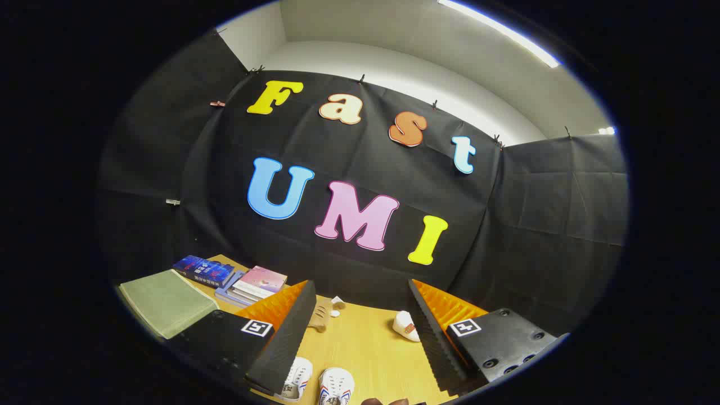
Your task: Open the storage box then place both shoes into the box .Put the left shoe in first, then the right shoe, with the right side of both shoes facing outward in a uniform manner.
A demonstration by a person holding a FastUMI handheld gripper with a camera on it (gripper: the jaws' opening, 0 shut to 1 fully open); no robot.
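At the bottom centre of the frame, the two-finger gripper (360, 332) with black ribbed pads and orange backing is hovering above the light wooden tabletop (365, 343), and its fingers are standing wide apart with nothing between the pads. The left finger (287, 337) is sitting at lower left of centre and the right finger (439, 343) at lower right of centre; each is carrying a black block with a square black-and-white marker. Between the fingers, close to the lower edge of the frame, the pair of small white canvas shoes with red and blue side stripes (320, 382) is lying side by side on the tabletop, toes pointing toward the far wall; the left finger is partly overlapping the shoe nearer to it. Just right of the shoes, at the very bottom edge, a small dark brown object (385, 401) is showing; it cannot be identified. Beyond the fingers, a small tan toy figure (322, 316) is lying beside the left finger, and a small white rounded object with a red mark (406, 326) is lying near the right finger. At lower left of the frame, a flat grey-green fabric-covered slab (166, 301) is lying on the tabletop, with a dark blue book (203, 270) and a stack of books with a pink cover (253, 284) behind it.
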